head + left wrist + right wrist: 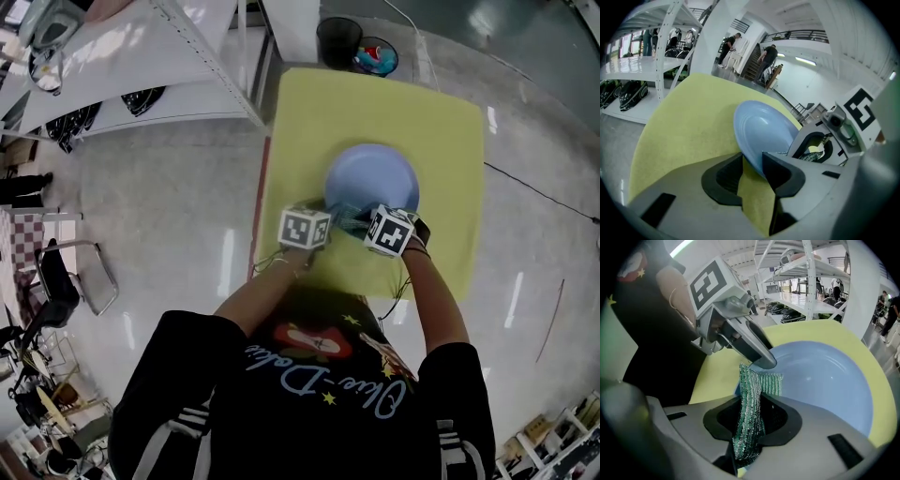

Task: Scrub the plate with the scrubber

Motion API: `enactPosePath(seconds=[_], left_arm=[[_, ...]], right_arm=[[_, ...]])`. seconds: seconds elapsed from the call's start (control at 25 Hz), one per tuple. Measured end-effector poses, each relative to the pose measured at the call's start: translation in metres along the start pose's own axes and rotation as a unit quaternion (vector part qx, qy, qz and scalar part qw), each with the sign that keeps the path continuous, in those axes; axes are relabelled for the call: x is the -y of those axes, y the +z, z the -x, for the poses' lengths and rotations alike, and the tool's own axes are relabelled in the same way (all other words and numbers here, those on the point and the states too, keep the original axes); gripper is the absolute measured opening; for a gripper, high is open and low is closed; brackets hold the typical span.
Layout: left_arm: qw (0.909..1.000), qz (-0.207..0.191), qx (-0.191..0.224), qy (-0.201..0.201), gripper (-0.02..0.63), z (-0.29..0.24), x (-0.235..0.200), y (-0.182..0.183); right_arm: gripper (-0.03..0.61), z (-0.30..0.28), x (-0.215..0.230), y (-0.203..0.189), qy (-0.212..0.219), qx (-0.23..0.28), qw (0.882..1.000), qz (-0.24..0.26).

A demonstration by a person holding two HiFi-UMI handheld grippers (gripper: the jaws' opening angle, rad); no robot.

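Main hazard, as a judgement: plate [370,178] skating or turning on the yellow cloth [375,103] under a hard stroke. Cause: left gripper [752,174] with jaws set wide about the near rim only, rim lying against one jaw, a wedge of cloth showing before the other. Braces more than clamps, by the look of it. Could also tip the far edge up if levered downward at that rim.

Second hazard: cloth bunching or sliding on the worktop and carrying the plate along. Third: the two grippers knocking together, being just beside each other at lower centre of the head view.

Right gripper [750,425] with jaws closed on the scrubber [754,380], pinched low along its length; free end standing up and flopping over at centre of the right gripper view. May fold away and wipe weakly, or work loose from the jaws when dragged.

Plate: pale blue, round, shallow, glossy, raised rim, faint highlights; lies flat at centre of the head view, on the cloth. Scrubber: green knitted mesh, ribbed, glinting, limp and flat. Cloth: matte yellow, squarish, rounded corners, slightly grained. Jaws: dark, smooth pads set in grey moulded shells.
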State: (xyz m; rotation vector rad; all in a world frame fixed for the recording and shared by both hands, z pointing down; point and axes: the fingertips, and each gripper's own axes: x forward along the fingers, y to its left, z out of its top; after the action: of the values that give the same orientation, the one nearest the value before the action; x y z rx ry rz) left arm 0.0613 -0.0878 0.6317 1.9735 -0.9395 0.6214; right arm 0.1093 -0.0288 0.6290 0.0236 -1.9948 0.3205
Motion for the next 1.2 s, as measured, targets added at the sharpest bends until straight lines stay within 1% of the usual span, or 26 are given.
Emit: enactPosePath(seconds=[0.08, 0.16, 0.28, 0.36, 0.48, 0.56, 0.64, 0.72, 0.88, 1.04, 1.12, 1.2], left_arm=[[1.0000, 0.002, -0.002, -0.001, 0.123, -0.001, 0.001, 0.000], [1.0000, 0.005, -0.002, -0.001, 0.123, 0.000, 0.001, 0.001], [0.9998, 0.022, 0.004, 0.001, 0.120, 0.001, 0.001, 0.003], [0.9995, 0.029, 0.006, 0.003, 0.115, 0.001, 0.001, 0.004], [0.9996, 0.026, 0.006, 0.010, 0.117, 0.000, 0.002, 0.004], [0.9995, 0.028, 0.007, 0.012, 0.115, -0.001, 0.002, 0.004], [0.9995, 0.027, 0.007, 0.014, 0.115, -0.001, 0.003, 0.003], [0.9996, 0.024, 0.008, 0.016, 0.115, -0.001, 0.003, 0.004], [0.9996, 0.018, 0.008, 0.017, 0.115, -0.001, 0.003, 0.005], [0.9998, 0.004, 0.004, 0.017, 0.123, 0.000, 0.002, 0.005], [0.9998, 0.002, 0.003, 0.018, 0.122, 0.000, 0.001, 0.005], [0.9998, 0.000, 0.003, 0.018, 0.123, 0.000, 0.001, 0.004]], right_arm=[[0.077, 0.003, 0.000, 0.000, -0.006, 0.009, 1.000, 0.008], [0.078, 0.007, 0.001, 0.002, -0.020, 0.021, 0.999, 0.026], [0.075, 0.019, 0.010, 0.008, -0.042, 0.050, 0.997, 0.043], [0.067, 0.032, 0.026, 0.009, -0.075, 0.060, 0.994, 0.053], [0.066, 0.048, 0.062, 0.005, -0.144, 0.056, 0.986, 0.067], [0.064, 0.058, 0.087, 0.002, -0.186, 0.059, 0.979, 0.063], [0.064, 0.067, 0.108, 0.001, -0.211, 0.064, 0.974, 0.053], [0.064, 0.071, 0.121, 0.000, -0.219, 0.062, 0.973, 0.049], [0.064, 0.068, 0.141, -0.004, -0.238, 0.040, 0.968, 0.066], [0.066, 0.053, 0.140, -0.007, -0.220, 0.023, 0.972, 0.076], [0.066, 0.046, 0.137, -0.009, -0.207, 0.019, 0.976, 0.062], [0.069, 0.042, 0.133, -0.011, -0.195, 0.022, 0.980, 0.036]])
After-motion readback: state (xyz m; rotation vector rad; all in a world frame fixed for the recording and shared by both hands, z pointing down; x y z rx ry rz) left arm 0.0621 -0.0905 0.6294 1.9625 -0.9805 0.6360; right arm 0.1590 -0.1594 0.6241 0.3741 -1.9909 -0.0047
